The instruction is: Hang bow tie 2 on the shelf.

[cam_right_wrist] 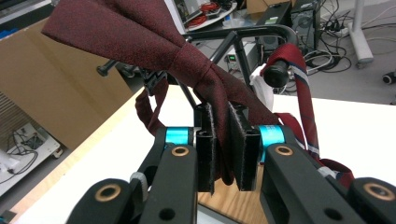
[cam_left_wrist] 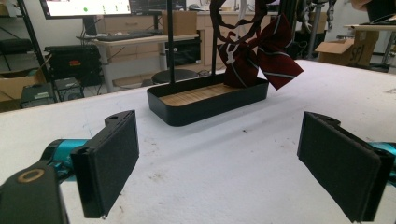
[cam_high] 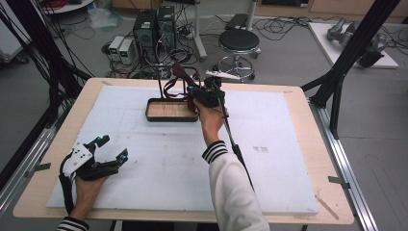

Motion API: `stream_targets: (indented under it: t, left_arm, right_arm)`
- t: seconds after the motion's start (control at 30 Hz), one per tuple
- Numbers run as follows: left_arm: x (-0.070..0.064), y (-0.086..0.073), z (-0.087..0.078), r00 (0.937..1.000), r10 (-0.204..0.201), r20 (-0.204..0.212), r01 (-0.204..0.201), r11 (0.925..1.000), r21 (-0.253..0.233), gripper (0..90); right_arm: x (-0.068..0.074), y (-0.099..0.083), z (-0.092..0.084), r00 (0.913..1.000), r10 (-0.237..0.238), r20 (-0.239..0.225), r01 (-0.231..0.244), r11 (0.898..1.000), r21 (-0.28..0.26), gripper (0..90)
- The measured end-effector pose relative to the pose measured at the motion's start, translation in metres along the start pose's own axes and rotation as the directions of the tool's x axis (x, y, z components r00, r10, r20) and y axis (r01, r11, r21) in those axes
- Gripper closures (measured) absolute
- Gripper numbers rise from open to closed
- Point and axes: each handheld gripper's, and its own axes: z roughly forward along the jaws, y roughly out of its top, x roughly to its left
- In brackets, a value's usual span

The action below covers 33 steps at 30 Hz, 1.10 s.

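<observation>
1. Two grippers are at work, and we start at the left: the left gripper (cam_high: 111, 147) rests at about 8 o'clock on the white table mat (cam_high: 288, 168), its jaws spread wide with nothing between them, pointing toward the tray.
2. At the mat's centre, toward 12 o'clock, stands a black stand (cam_high: 160, 84) on a black tray with a wooden floor (cam_left_wrist: 205, 100). A striped bow tie (cam_left_wrist: 268, 53) hangs just above the tray's right end in the left gripper view.
3. We judge the step in hand to be hanging a dark red bow tie (cam_right_wrist: 140, 35) on the stand. The right gripper (cam_right_wrist: 223, 149) holds it over the tray's right end, at about 3 o'clock from the upright.
4. Its jaws are closed on the cloth: the fabric below the knot runs down between the pads, while the wings fan up and out toward 11 o'clock in the right gripper view.
5. Next, we think, the strap loop must be guided over the stand's rubber-tipped arm (cam_right_wrist: 276, 73), which sits at 1 o'clock from the jaws, before we let go.
</observation>
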Motion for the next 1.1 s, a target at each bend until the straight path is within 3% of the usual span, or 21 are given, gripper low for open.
stream_targets:
  t: [0.57, 1.1]
  left_arm:
    - [0.0, 0.0, 0.0, 1.0, -0.005, 0.001, 0.005, 1.0, 0.001, 13.0]
    - [0.0, 0.0, 0.0, 1.0, -0.003, 0.0, 0.003, 1.0, 0.001, 13.0]
  right_arm:
    - [-0.001, -0.002, 0.017, 0.9983, -0.032, 0.049, 0.033, 0.999, -0.023, 81.9]
    - [-0.01, -0.005, 0.029, 0.9965, 0.018, 0.082, -0.016, 0.999, -0.031, 81.7]
